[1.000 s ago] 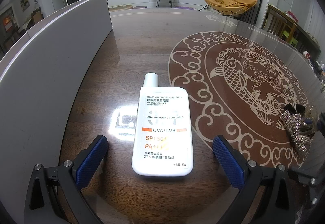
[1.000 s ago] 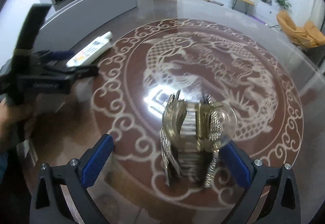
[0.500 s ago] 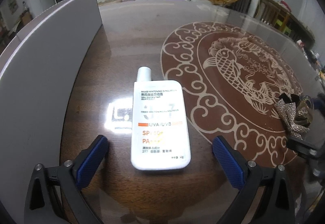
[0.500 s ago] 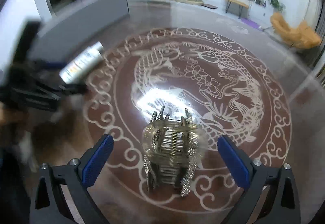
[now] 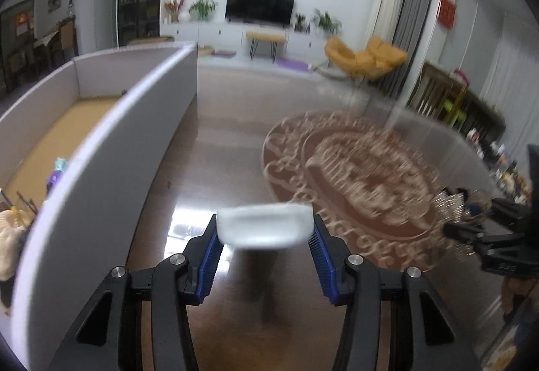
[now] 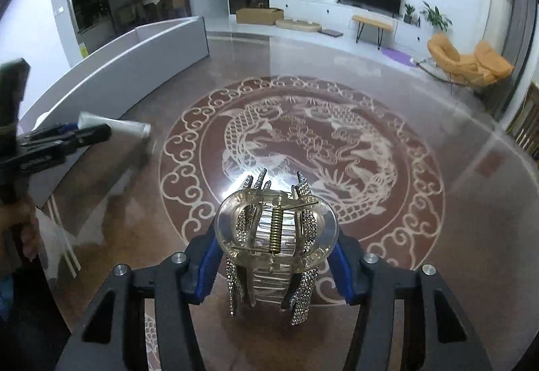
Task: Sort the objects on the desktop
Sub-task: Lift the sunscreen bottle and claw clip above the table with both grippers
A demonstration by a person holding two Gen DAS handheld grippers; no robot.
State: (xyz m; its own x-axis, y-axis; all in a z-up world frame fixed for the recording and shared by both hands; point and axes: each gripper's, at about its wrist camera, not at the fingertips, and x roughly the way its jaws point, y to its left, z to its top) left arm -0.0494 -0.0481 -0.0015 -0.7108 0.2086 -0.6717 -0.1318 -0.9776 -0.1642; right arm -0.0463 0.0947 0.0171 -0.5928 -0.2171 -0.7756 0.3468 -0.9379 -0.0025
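A white sunscreen bottle [image 5: 262, 233] hangs above the table, seen end-on between the blue pads of my left gripper [image 5: 264, 225]. The jaws are closing and the pads press on its sides. In the right wrist view the same bottle [image 6: 129, 128] sticks out of that gripper at the left. A clear hair claw clip with rhinestone teeth [image 6: 276, 229] sits between the pads of my right gripper [image 6: 275, 241], lifted off the table. Those jaws are closing too and press on the clip. The clip [image 5: 451, 202] also shows at the right of the left wrist view.
A long grey-walled box [image 5: 111, 148] with a tan floor stands along the left, holding several small items [image 5: 57, 169] at its near end. The glossy brown table [image 6: 421, 202] bears a fish medallion. A person's hand [image 6: 20, 226] holds the left gripper.
Both grippers closed from wide open onto their objects and lifted them off the table. The left view tilted up, and the inside of the box now shows.
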